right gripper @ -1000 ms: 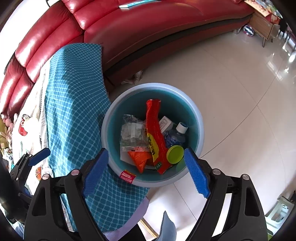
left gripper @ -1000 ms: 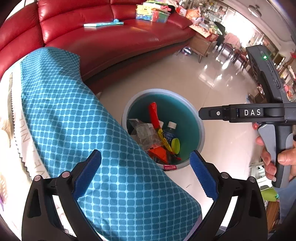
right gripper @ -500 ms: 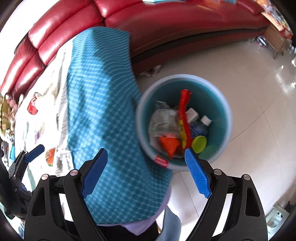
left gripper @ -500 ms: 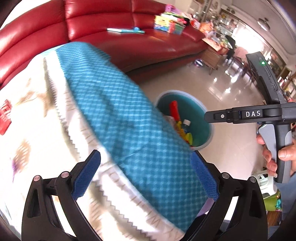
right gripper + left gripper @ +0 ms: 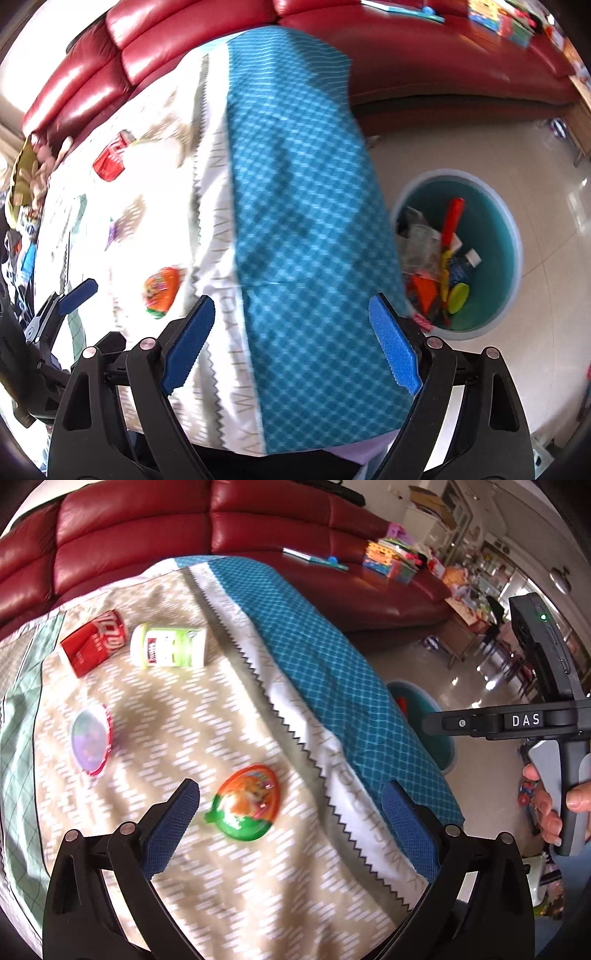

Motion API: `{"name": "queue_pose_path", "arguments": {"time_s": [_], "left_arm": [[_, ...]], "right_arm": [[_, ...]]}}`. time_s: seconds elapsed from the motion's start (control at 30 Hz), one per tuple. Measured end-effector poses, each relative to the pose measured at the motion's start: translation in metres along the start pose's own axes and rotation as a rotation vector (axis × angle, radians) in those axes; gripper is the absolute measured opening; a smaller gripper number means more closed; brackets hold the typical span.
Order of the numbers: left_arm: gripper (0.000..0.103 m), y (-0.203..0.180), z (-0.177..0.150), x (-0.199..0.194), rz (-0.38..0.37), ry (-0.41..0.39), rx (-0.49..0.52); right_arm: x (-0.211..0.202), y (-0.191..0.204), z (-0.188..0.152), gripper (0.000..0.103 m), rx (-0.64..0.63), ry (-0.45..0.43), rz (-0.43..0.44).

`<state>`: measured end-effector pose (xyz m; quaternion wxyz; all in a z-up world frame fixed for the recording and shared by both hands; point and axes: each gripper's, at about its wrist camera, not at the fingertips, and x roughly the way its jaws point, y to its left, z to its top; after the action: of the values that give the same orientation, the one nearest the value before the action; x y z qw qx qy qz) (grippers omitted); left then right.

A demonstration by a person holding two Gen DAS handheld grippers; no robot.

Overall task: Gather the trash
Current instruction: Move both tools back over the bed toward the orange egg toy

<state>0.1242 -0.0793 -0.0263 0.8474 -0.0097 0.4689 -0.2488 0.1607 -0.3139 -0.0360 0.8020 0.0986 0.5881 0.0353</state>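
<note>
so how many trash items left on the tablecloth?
4: red can and white-green bottle at the far end, pink-rimmed cup left, orange-green pack nearest the left gripper. More may lie outside view.

Open beige tabletop (image 5: 229, 709) lies between scattered items: egg-shaped wrapper (image 5: 245, 802) nearest, round lidded cup (image 5: 90, 740), white jar (image 5: 168, 646) touching red can (image 5: 94, 646). The bin (image 5: 513, 254) stands on clear floor (image 5: 554, 332), its near rim hidden behind the draped teal cloth edge (image 5: 306, 206).

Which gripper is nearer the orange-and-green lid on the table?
Left. The left gripper hangs over the orange-and-green lid, which lies between its fingers; the right gripper is off beside it, over the tablecloth's blue edge.
</note>
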Motion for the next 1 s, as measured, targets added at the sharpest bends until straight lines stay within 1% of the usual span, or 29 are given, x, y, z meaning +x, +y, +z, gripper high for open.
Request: {"name": "queue_pose_path", "arguments": {"time_s": [0.17, 0.43, 0.57, 0.7, 0.73, 0.8, 0.83, 1.0], "left_arm": [[0.099, 0.027, -0.012, -0.012, 0.012, -0.016, -0.04], [0.099, 0.085, -0.035, -0.024, 0.095, -0.02, -0.107], [0.099, 0.108, -0.046, -0.029, 0.146, -0.024, -0.115], [0.099, 0.131, -0.055, -0.03, 0.156, -0.017, -0.147], [0.099, 0.135, -0.056, -0.03, 0.155, -0.019, -0.154], [0.099, 0.142, -0.057, -0.03, 0.156, -0.02, -0.163], [0.099, 0.143, -0.058, -0.03, 0.156, -0.02, -0.164], [0.099, 0.149, -0.057, -0.026, 0.165, -0.013, -0.153]], "right_arm": [[0.01, 0.033, -0.002, 0.081, -0.033, 0.018, 0.009], [0.041, 0.089, -0.009, 0.081, -0.094, 0.071, 0.056], [0.054, 0.116, -0.008, 0.081, -0.146, 0.074, 0.06], [0.068, 0.136, -0.006, 0.081, -0.158, 0.082, 0.061], [0.07, 0.141, -0.007, 0.08, -0.161, 0.083, 0.059], [0.076, 0.148, -0.009, 0.067, -0.166, 0.09, 0.054], [0.079, 0.15, -0.009, 0.064, -0.166, 0.098, 0.05], [0.097, 0.159, -0.011, 0.063, -0.154, 0.12, 0.006]]}}
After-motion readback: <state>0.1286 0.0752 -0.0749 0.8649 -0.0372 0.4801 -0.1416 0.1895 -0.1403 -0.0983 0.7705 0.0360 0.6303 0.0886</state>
